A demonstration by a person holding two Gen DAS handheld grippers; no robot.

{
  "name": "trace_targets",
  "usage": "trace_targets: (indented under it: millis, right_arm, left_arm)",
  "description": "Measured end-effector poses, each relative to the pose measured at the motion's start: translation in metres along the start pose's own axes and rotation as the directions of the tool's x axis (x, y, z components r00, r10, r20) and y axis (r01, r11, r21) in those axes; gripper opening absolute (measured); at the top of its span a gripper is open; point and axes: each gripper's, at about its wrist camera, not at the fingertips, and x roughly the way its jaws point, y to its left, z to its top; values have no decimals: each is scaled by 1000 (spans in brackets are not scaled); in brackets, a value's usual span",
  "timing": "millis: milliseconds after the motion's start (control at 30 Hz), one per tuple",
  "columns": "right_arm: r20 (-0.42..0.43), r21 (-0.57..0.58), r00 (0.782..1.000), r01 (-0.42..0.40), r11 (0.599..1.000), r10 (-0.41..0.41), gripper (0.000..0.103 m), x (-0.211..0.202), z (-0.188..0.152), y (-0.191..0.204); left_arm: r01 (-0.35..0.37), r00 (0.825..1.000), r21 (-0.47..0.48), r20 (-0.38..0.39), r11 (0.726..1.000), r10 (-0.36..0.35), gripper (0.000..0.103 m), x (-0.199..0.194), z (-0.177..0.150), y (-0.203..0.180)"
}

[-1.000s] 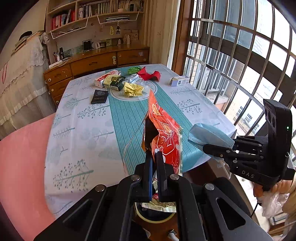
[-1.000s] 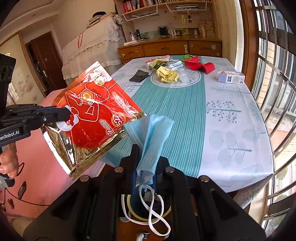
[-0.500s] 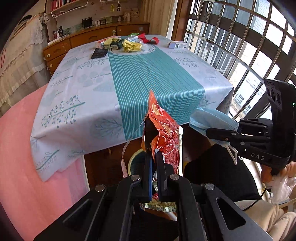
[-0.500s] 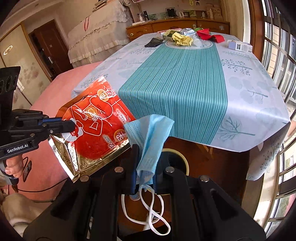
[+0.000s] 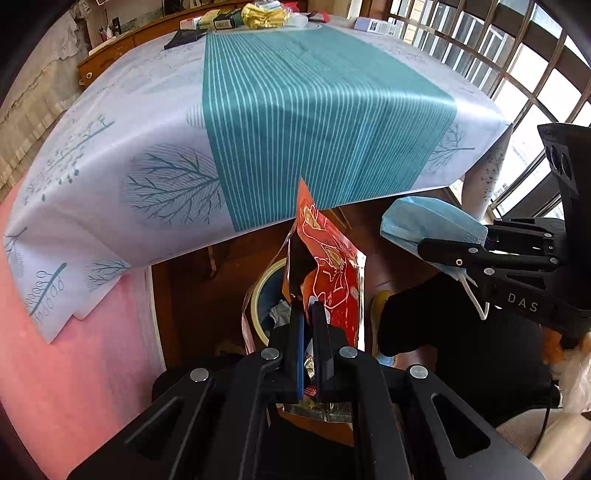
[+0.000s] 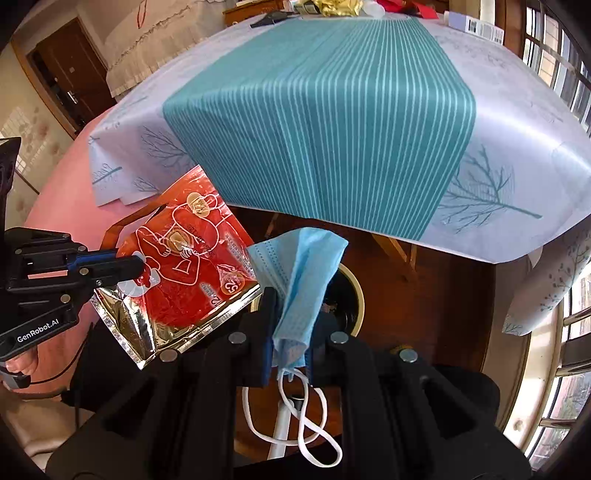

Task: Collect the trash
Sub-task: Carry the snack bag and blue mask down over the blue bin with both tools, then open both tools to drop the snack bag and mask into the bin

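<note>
1. The left hand-held gripper (image 5: 309, 308) has its fingers pressed together on the red foil snack bag (image 5: 328, 269) – the bag stands up from the pinch, its silver torn end hanging below the fingers.
2. The right hand-held gripper (image 6: 290, 295) is pinched on a blue face mask (image 6: 303, 280); the mask sticks up crumpled between the fingers and its white ear loops (image 6: 295, 424) dangle underneath.
3. Both grippers point steeply down, side by side and near each other, off the near edge of the counter (image 5: 110, 229).
4. Below them, on the dark wood floor just past the hanging tablecloth (image 6: 332, 129), stands a round bin with a pale rim (image 5: 258, 291) – partly hidden by the bag in the left view and by the mask in the right one.
5. More litter lies at the far end of the counter: yellow wrappers (image 5: 264, 16), small boxes (image 5: 218, 22) and a white carton (image 6: 480, 26).
6. The middle of the counter is bare cloth.
</note>
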Motion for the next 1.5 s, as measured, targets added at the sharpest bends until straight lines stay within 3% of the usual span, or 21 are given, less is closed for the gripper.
trace_targets:
  millis: [267,500,733,900,1100,1233,1333,1433,1500]
  right_arm:
    - [-110,65,994,19,998,-12,10,93,-3,-21]
    - [-206,155,978,25,988,8,10,167,-13,-34]
    - [-245,213,969,34,976,19,11,206,-23,-49]
    - [-237,250,969,-3,968,64,11,225,-19,-59]
    - [-270,154,961,-15,988,57,11,251,-22,-56]
    - [-284,142,957,-14,990,54,12,261,-26,-59]
    - [-301,146,952,-19,989,62,19,264,-26,-60]
    - [-313,130,949,14,991,28,37,269,-27,-61]
    - [-324,138,946,25,990,22,42,270,-27,-64]
  left_arm:
    - [-7,998,-49,-58,999,5,3,89,16,6]
    - [-14,993,-147,-122,989,-4,3,162,18,21]
    - [-6,988,-194,-150,981,-24,4,217,13,27]
    - [10,983,-194,-180,981,-46,4,246,4,27]
    - [14,979,-105,-199,994,-34,4,268,13,23]
    - [20,970,-111,-240,994,-47,4,285,11,25]
    - [29,962,-110,-268,993,-58,7,292,12,28]
    - [16,953,-118,-298,993,-51,20,298,9,30]
    - [9,948,-143,-313,990,-54,33,303,7,36]
